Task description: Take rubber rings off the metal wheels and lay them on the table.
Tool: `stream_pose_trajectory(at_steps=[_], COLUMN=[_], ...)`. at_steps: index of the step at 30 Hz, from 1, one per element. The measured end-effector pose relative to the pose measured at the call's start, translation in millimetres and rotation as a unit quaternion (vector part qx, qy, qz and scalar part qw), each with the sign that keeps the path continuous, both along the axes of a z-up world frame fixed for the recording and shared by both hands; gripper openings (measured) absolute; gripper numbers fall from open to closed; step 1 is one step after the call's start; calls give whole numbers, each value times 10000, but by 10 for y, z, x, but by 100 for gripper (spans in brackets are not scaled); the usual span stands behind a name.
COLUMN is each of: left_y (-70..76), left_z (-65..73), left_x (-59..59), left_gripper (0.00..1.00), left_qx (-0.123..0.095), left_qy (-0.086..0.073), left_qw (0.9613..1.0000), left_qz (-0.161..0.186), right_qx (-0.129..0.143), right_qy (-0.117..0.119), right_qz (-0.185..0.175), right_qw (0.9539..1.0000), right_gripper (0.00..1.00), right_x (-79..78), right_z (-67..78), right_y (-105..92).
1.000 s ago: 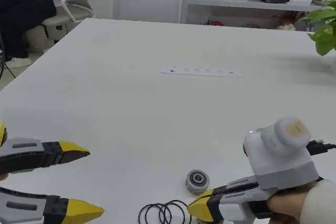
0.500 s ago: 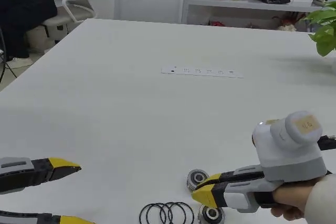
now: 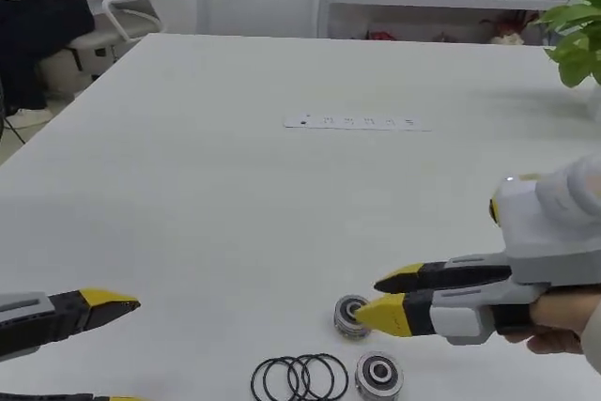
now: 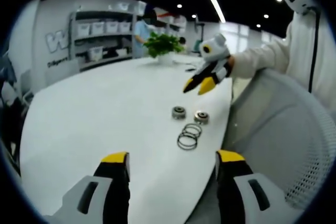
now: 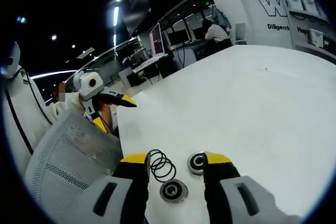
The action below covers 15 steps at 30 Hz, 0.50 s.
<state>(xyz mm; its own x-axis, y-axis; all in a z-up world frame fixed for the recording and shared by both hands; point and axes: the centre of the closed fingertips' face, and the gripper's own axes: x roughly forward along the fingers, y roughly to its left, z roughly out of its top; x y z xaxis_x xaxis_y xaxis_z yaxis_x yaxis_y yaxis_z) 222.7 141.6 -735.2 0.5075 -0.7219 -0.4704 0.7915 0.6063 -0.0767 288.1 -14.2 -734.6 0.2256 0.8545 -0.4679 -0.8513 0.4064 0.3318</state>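
— Reaching for the next wheel? The right gripper (image 3: 385, 295) sits just beside the farther wheel (image 3: 346, 316), jaws parted and empty.
— Looks so. Loose rings (image 3: 299, 377) already lie on the table (image 3: 235, 185), near the closer wheel (image 3: 378, 374). The left gripper (image 3: 122, 352), spread wide, should pin the wheel while the right peels its ring.

On the table (image 3: 235, 185), the first wheel (image 3: 349, 316) sits at the right gripper (image 3: 374, 296) tips. The second wheel (image 3: 379, 375) lies beside its jaws, toward the table's near edge. The rubber rings (image 3: 299, 377) overlap just beside that wheel, on the side toward the left gripper (image 3: 117, 352) but well apart from that gripper.
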Motion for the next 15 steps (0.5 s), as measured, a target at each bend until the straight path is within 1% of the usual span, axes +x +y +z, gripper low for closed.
stream_pose_trajectory(at_steps=[3, 6, 8, 10, 11, 12, 13, 15], left_y=[10, 13, 11, 5, 3, 1, -1, -8], left_z=[0, 22, 36, 46, 46, 41, 30, 7], left_x=[6, 20, 23, 28, 29, 30, 35, 36], left_gripper=[69, 71, 72, 72, 73, 74, 75, 77], left_qx=[5, -18, -62, -101, -129, -158, -175, -153], left_qy=[14, -17, -23, -47, -39, -9, 21, 36], left_qw=[10000, 10000, 10000, 9999, 9999, 9999, 9998, 9998], left_qz=[10, 38, 50, 48, 53, 69, 84, 88], right_qx=[29, -24, -101, -193, -276, -309, -396, -438], right_qy=[-128, -222, -252, -214, -168, -159, -154, -164], right_qz=[-29, -76, -105, -90, -74, -75, -88, -109], right_qw=[9999, 9997, 9996, 9995, 9994, 9994, 9991, 9988], right_gripper=[46, 50, 54, 58, 61, 64, 67, 71], right_x=[15, 16, 3, -36, -65, -71, -89, -115], right_z=[92, 126, 122, 95, 65, 53, 29, 18], right_y=[-77, -178, -264, -354, -413, -433, -492, -557])
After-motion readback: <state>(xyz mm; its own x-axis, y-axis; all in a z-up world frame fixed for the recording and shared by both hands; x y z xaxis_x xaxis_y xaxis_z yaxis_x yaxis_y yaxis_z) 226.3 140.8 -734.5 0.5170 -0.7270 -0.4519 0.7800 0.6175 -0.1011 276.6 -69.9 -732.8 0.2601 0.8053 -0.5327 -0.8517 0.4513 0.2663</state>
